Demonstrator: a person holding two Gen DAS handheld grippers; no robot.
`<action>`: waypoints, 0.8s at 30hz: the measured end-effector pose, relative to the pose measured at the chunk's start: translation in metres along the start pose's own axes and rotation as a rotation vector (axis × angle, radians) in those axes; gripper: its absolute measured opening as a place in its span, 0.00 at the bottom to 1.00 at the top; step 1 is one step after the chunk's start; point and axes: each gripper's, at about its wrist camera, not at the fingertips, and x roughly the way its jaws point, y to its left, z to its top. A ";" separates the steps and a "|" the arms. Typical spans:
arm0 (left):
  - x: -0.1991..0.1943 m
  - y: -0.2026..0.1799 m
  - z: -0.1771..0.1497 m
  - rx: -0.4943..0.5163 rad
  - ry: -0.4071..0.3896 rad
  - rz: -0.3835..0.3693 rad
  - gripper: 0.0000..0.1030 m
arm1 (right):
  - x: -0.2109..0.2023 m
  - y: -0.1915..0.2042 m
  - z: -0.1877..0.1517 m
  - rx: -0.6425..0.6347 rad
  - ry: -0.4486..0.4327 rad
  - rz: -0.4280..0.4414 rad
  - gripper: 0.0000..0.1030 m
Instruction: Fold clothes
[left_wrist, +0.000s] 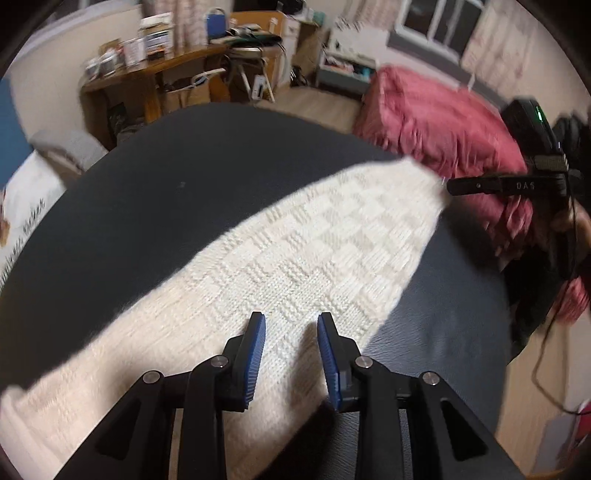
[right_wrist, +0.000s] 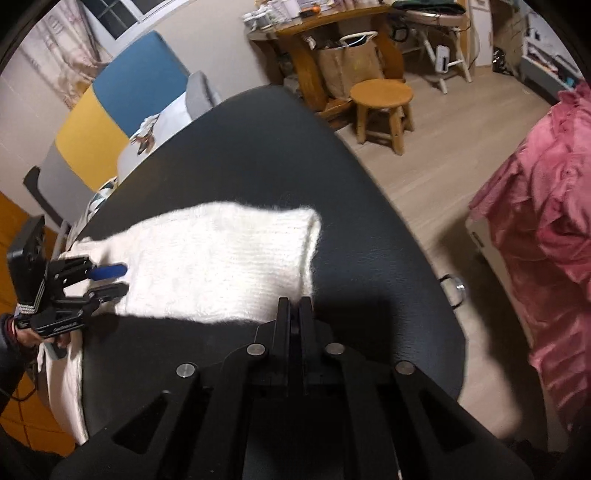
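A cream knitted garment (left_wrist: 280, 258) with a checkered weave lies stretched in a long band across the dark worktop (left_wrist: 155, 192), running from the near left edge toward the far right. In the left wrist view the left tongs (left_wrist: 291, 325) hang just above the knit with the 2 blue pads (left_wrist: 256, 354) clearly apart and nothing between them. At the far right end of the band the right tongs (left_wrist: 452, 186) reach in from the side, level with the garment's edge, in front of a pink bedspread (left_wrist: 443, 122). In the right wrist view the left tongs (right_wrist: 123, 278) appear at the left, spread open at the garment's (right_wrist: 221, 266) edge, gripped by a hand (right_wrist: 29, 336); part of the knit hangs over the worktop's (right_wrist: 258, 147) left rim. The right tongs (right_wrist: 294, 306) are pressed together at the cloth's near edge; whether they pinch the knit is not clear. A wooden stool (right_wrist: 382, 107) stands on the floor beyond.
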 end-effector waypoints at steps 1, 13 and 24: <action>-0.003 0.004 0.000 -0.013 -0.013 0.003 0.28 | -0.009 0.005 0.003 -0.007 -0.033 -0.015 0.06; 0.005 0.022 -0.011 -0.061 -0.001 0.096 0.28 | 0.049 0.039 0.023 -0.093 -0.047 -0.182 0.13; -0.047 0.067 -0.039 -0.140 -0.119 0.082 0.28 | 0.054 0.130 0.018 -0.312 -0.077 -0.169 0.16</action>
